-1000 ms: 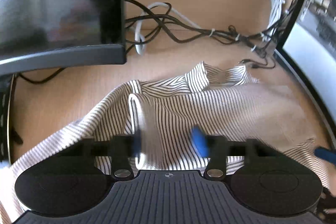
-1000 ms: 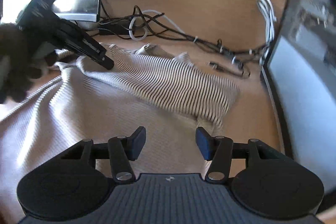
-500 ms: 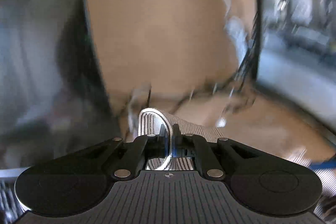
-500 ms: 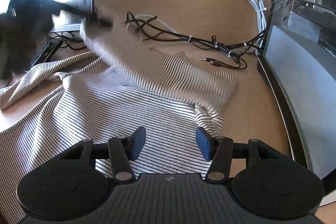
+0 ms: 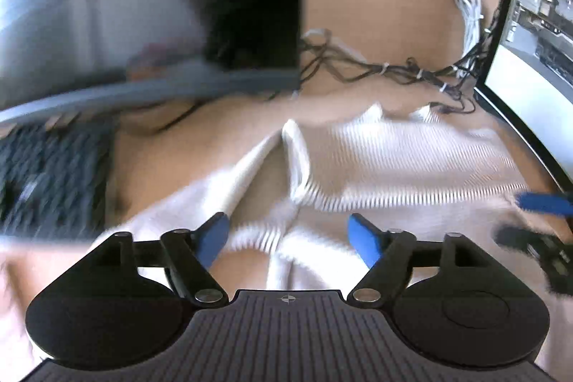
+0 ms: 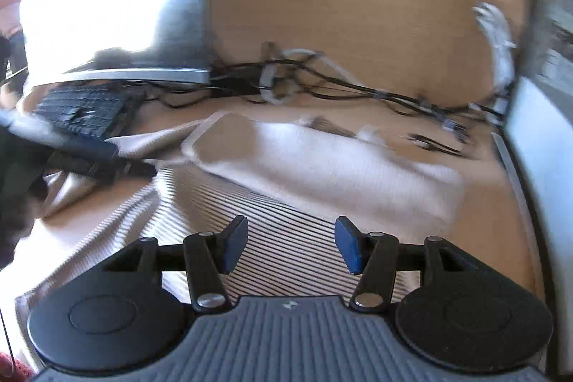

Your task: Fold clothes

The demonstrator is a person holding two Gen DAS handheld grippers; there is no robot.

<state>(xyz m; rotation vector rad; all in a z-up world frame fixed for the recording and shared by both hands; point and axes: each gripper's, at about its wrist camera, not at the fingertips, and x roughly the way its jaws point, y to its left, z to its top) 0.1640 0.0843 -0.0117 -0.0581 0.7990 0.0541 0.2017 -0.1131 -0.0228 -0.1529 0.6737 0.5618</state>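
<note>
A white shirt with thin black stripes (image 5: 394,160) lies crumpled on the wooden desk; it also shows in the right wrist view (image 6: 286,203), with one part folded over across the far side. My left gripper (image 5: 289,238) is open and empty just above the shirt's near folds. My right gripper (image 6: 290,246) is open and empty above the striped cloth. The left gripper also shows at the left edge of the right wrist view (image 6: 107,160), and the right gripper's blue finger at the right edge of the left wrist view (image 5: 540,203). Both views are motion-blurred.
A monitor (image 5: 143,6) and a black keyboard (image 5: 46,174) stand at the left, also in the right wrist view (image 6: 82,113). A second monitor (image 5: 537,59) stands at the right. Tangled black and white cables (image 5: 394,70) lie along the desk's back.
My left gripper was shut on a fold of the shirt and lifted it half a second ago; it has now let go, opened and dropped low. The right gripper stayed open.
</note>
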